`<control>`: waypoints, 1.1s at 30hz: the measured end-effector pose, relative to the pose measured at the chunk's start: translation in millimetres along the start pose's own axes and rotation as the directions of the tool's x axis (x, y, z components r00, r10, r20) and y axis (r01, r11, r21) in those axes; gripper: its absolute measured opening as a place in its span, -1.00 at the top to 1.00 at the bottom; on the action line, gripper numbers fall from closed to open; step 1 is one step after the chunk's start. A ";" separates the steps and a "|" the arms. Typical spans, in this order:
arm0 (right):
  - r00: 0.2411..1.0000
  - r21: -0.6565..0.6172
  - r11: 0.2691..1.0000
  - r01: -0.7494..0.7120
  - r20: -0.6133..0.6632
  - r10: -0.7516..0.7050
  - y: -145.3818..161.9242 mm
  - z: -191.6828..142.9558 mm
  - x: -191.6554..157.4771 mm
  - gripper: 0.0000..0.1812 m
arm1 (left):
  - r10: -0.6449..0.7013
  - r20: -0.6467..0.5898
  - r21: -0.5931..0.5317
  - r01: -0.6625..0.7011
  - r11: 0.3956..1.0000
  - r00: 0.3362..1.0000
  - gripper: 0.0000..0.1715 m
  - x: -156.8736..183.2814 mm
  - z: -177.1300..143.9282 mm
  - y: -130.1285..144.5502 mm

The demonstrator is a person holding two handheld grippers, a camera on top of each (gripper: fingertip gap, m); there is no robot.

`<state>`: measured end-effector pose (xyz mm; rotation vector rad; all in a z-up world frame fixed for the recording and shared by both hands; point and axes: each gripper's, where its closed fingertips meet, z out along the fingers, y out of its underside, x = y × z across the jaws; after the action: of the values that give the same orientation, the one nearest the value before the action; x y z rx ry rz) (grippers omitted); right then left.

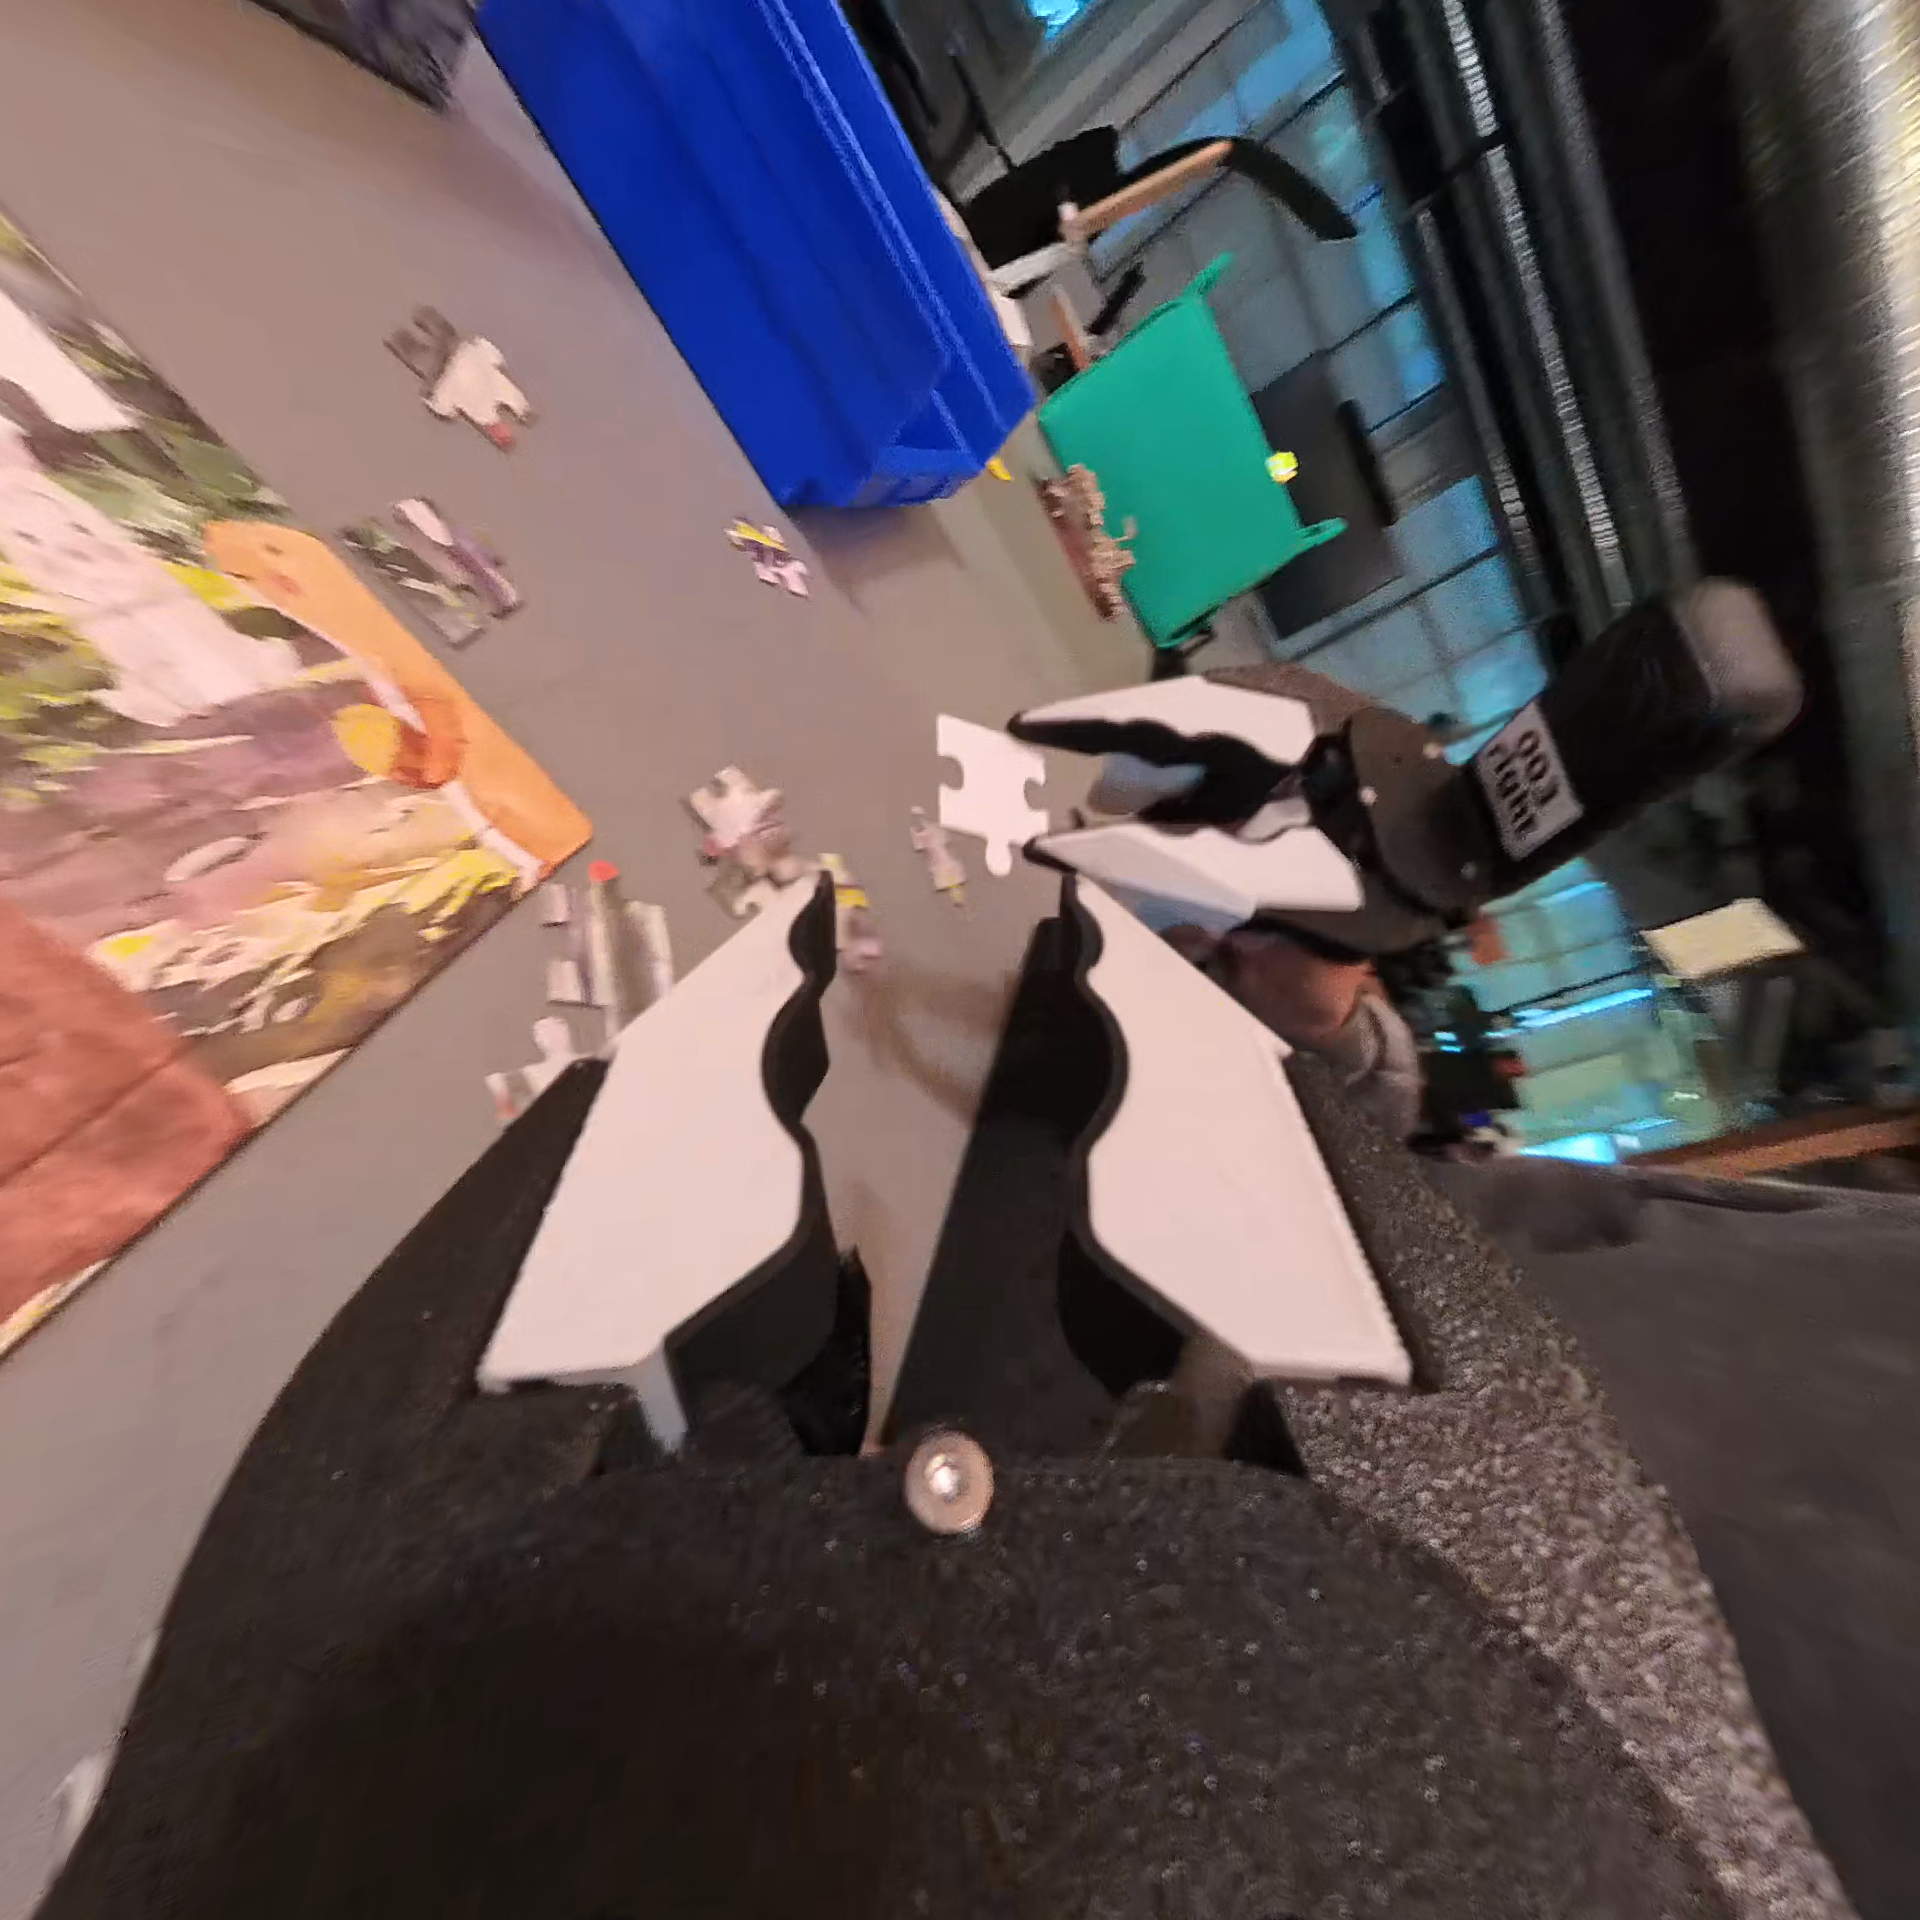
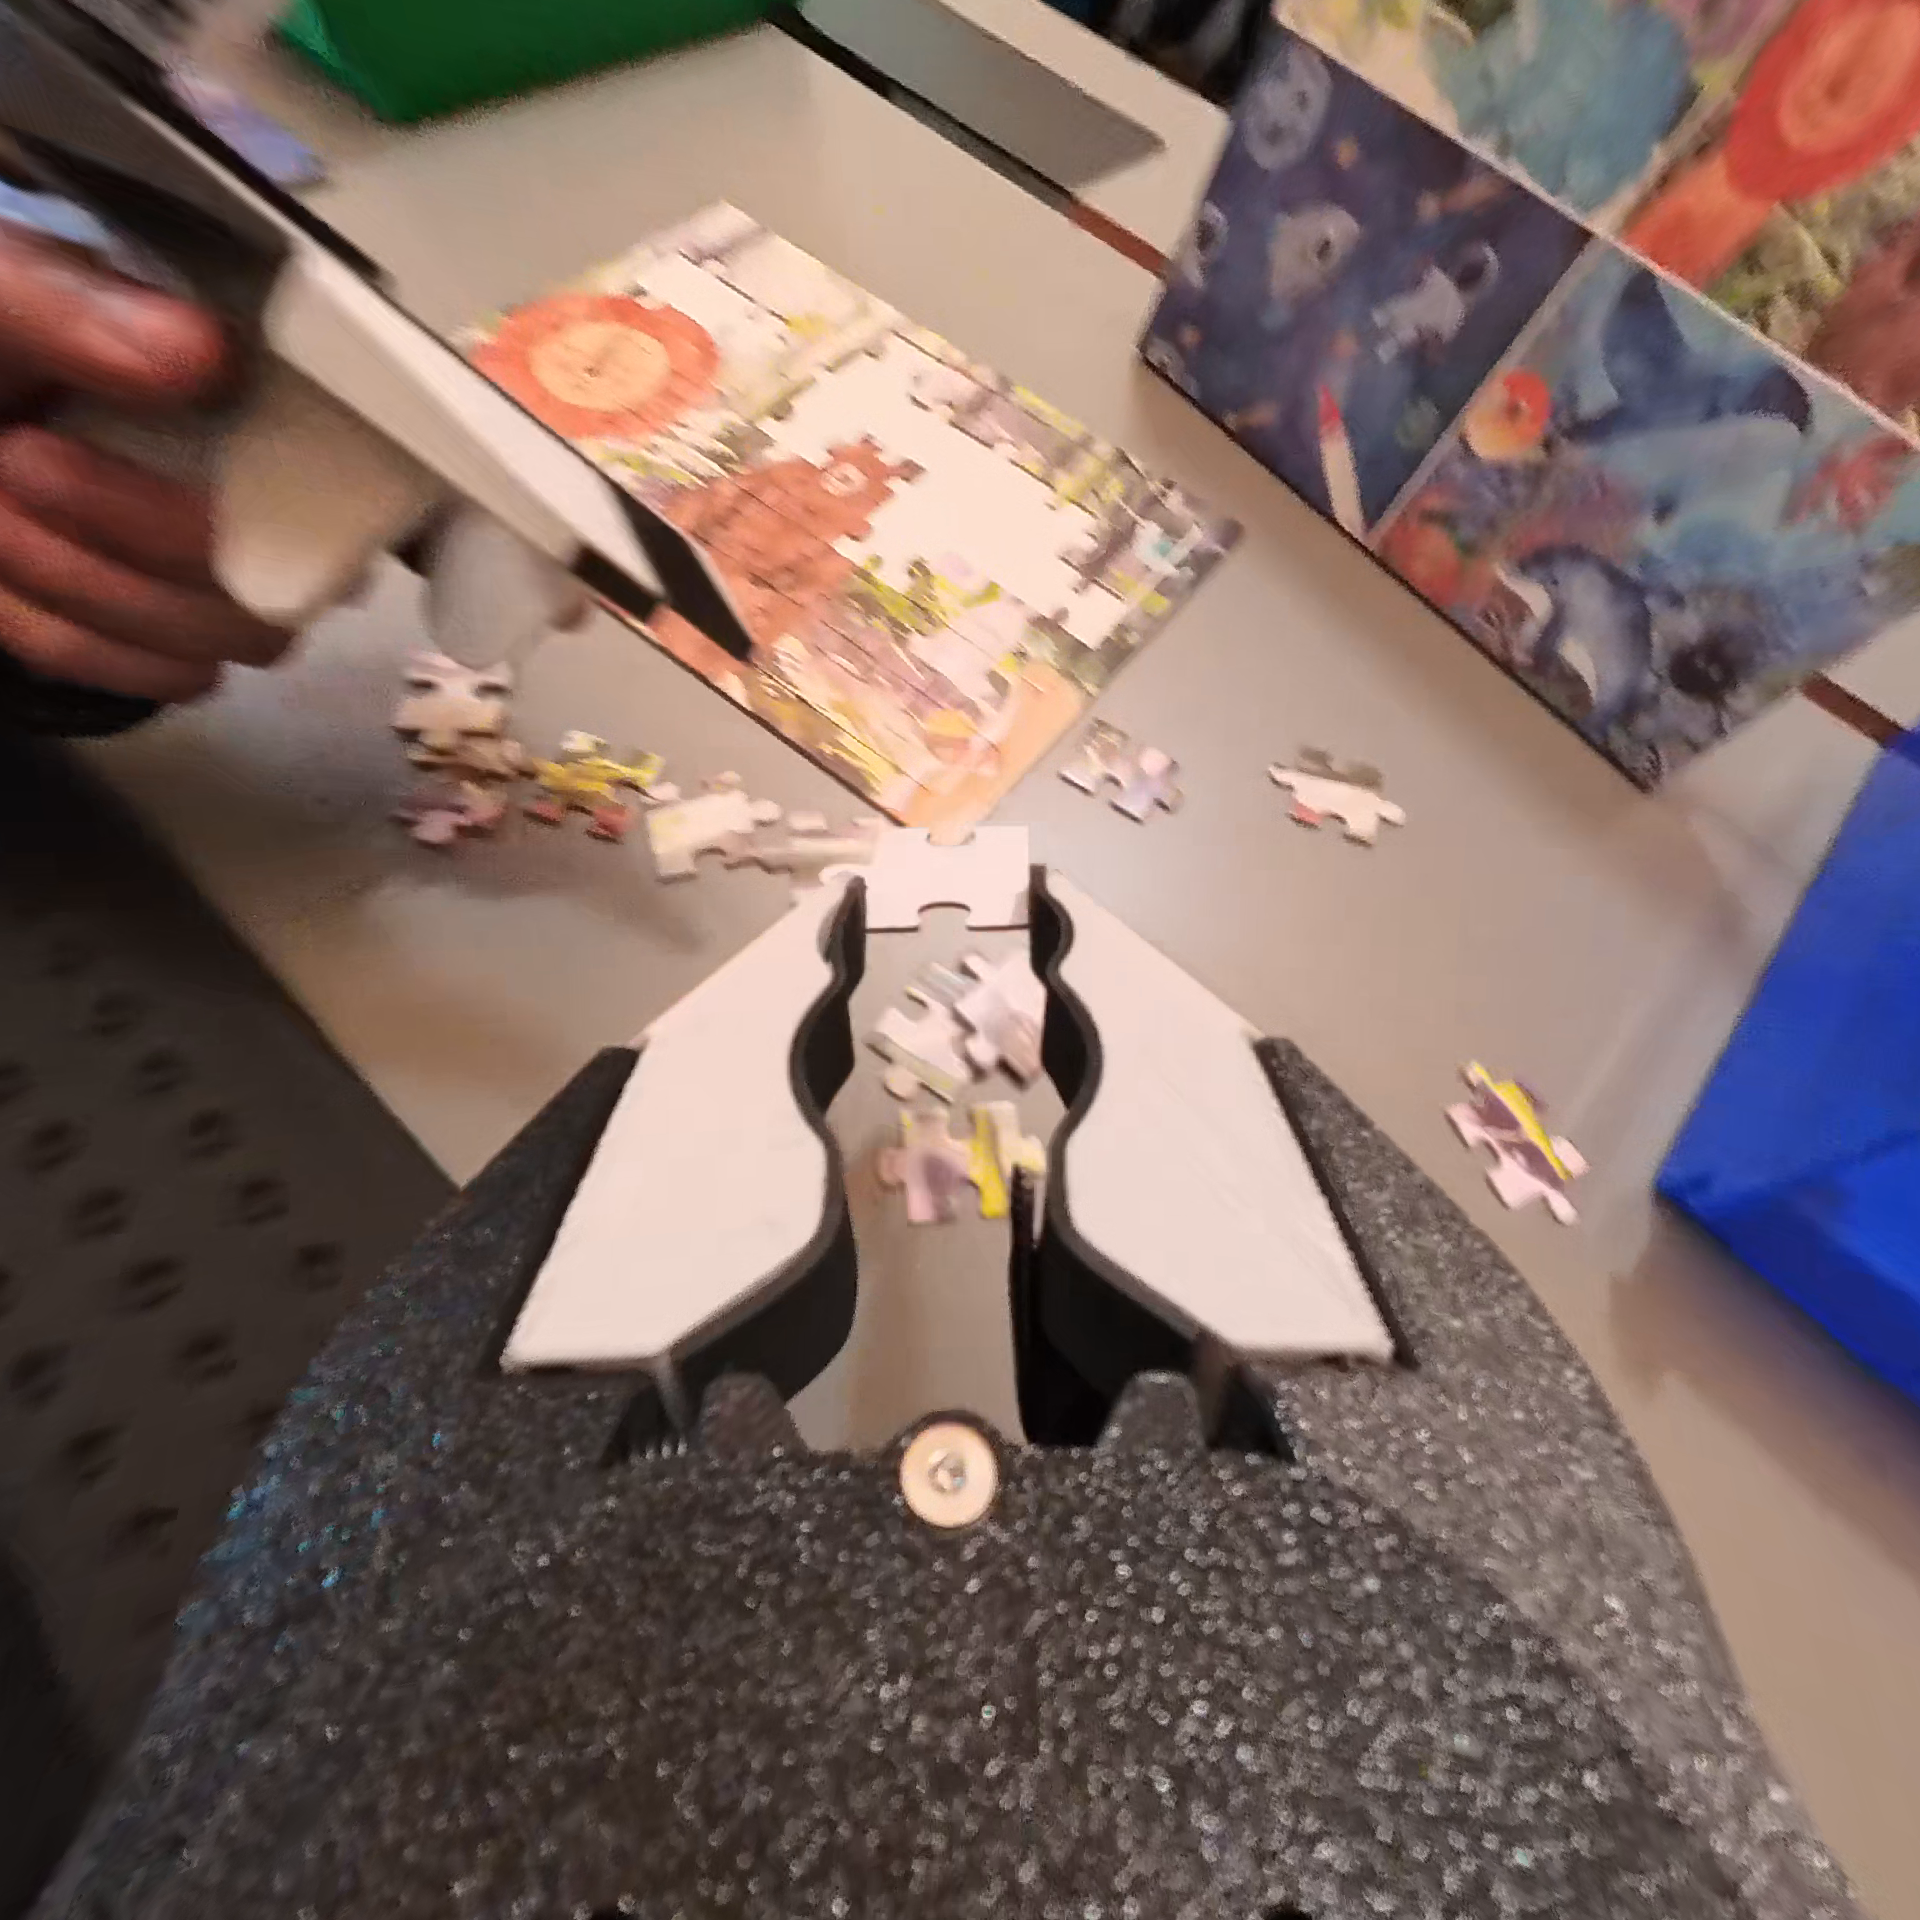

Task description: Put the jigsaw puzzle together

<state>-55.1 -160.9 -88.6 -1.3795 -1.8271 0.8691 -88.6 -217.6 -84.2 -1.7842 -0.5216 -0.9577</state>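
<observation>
Puzzle piece [image 2: 945, 878], blank side up, sits clamped at the right gripper [image 2: 948, 904] tips, raised just short of the half-built puzzle [image 2: 883, 499]. Left gripper [image 1: 940, 935] hovers parted, empty. Best turned picture-side up before fitting.

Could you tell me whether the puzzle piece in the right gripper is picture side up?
No, its blank white side shows. The puzzle piece is pinched at the right gripper's fingertips.

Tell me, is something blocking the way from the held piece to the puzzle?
Nothing visible does. The right gripper holds the white piece above the table; only loose pieces lie flat before the puzzle. The left gripper is beside.
</observation>
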 end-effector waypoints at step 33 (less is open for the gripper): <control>0.910 0.258 0.900 -0.350 0.323 0.261 -24.6 29.8 -19.9 0.57 | 0.711 0.084 -0.730 -0.528 -0.433 -0.699 0.99 -53.2 -39.0 -50.4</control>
<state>-88.4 -188.7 -86.9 -1.4135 -1.5956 1.5216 -170.6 -228.6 -90.9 -1.7256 1.0218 1.3776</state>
